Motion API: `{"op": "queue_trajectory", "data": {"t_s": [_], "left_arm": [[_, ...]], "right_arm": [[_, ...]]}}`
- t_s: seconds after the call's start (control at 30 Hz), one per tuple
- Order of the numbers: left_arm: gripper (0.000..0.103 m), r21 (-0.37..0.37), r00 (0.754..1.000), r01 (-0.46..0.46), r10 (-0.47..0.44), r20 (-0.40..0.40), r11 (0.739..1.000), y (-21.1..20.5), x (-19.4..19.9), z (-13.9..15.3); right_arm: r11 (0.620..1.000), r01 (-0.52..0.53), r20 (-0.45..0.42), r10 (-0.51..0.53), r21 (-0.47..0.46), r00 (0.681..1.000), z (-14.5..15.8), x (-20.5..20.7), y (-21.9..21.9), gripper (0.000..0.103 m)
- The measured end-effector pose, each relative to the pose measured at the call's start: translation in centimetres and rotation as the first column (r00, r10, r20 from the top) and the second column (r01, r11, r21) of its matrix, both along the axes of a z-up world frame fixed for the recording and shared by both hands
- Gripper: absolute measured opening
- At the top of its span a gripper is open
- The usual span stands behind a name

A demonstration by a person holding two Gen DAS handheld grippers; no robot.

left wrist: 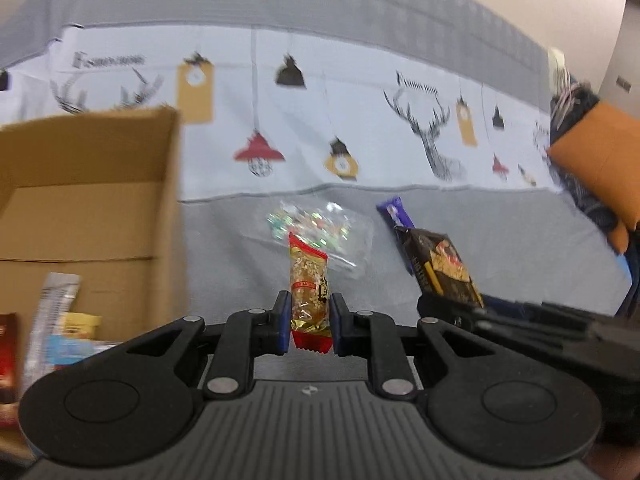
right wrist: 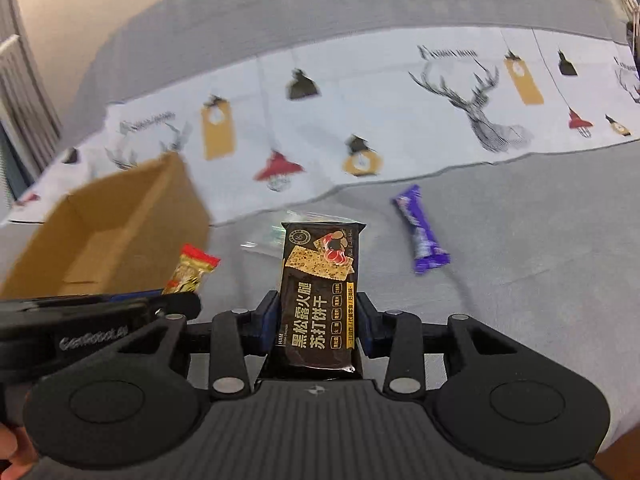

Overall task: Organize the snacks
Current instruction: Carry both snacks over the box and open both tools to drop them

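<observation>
My left gripper [left wrist: 309,320] is shut on a red and gold nut bar [left wrist: 309,288], held upright above the grey bed. My right gripper [right wrist: 318,320] is shut on a black cracker packet [right wrist: 320,292]; the packet also shows in the left wrist view [left wrist: 442,266]. The nut bar shows in the right wrist view [right wrist: 192,270], beside the open cardboard box [right wrist: 120,232]. In the left wrist view the box [left wrist: 88,200] stands at the left and holds several snack packets [left wrist: 52,320]. A purple bar [right wrist: 420,228] and a clear bag of candies [left wrist: 316,224] lie on the bed.
A white cloth printed with deer and lamps [left wrist: 360,120] covers the back of the bed. An orange cushion [left wrist: 600,156] lies at the far right. Grey bedding [right wrist: 520,280] spreads to the right of the snacks.
</observation>
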State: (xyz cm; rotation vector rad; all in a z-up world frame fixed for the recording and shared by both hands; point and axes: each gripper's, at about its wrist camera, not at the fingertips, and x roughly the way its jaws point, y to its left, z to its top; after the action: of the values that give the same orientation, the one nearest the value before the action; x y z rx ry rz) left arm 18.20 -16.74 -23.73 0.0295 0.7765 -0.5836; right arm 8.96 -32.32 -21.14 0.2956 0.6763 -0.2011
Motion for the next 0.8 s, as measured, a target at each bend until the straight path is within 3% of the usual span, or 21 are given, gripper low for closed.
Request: {"op": "queue_trajectory", "data": {"t_s": [0.13,0.27,0.43,0.53,0.67,0.73,0.8], "left_arm": [[0.021,-0.015,0.995,-0.043,0.044,0.092,0.999,3.9,-1.0,3.0],[0.021,-0.020,0.962,-0.108,0.110,0.250,0.994,7.7,-2.2,6.5],[0.021,-0.117,0.930,-0.170,0.198,0.309,0.978,12.5,-2.6,9.9],[0.021,-0.186,0.920,-0.193,0.243,0.307,0.964,15.6,-2.2,11.1],[0.021,-0.292,0.915,-0.273,0.341,0.215,0.917,21.5,0.1,10.9],[0.021,-0.288,0.904,-0.330,0.389,0.179,0.899,23.5,1.7,9.6],[0.021,-0.218,0.892,-0.370,0.411,0.187,0.903,23.9,2.8,7.8]], "right_arm": [[0.998,-0.056,0.057,0.058,-0.023,0.997,2.9,-0.4,4.6,0.041],[0.991,-0.118,0.118,0.125,-0.069,0.985,6.4,-0.1,8.9,0.041],[0.967,-0.198,0.173,0.225,-0.161,0.959,11.1,0.8,13.6,0.041],[0.949,-0.244,0.195,0.282,-0.198,0.940,13.0,1.7,16.1,0.041],[0.920,-0.295,0.191,0.348,-0.257,0.918,13.7,3.2,18.9,0.041],[0.899,-0.317,0.162,0.376,-0.301,0.912,13.2,3.8,20.3,0.041],[0.871,-0.341,0.113,0.401,-0.353,0.909,11.9,4.8,21.5,0.041]]}}
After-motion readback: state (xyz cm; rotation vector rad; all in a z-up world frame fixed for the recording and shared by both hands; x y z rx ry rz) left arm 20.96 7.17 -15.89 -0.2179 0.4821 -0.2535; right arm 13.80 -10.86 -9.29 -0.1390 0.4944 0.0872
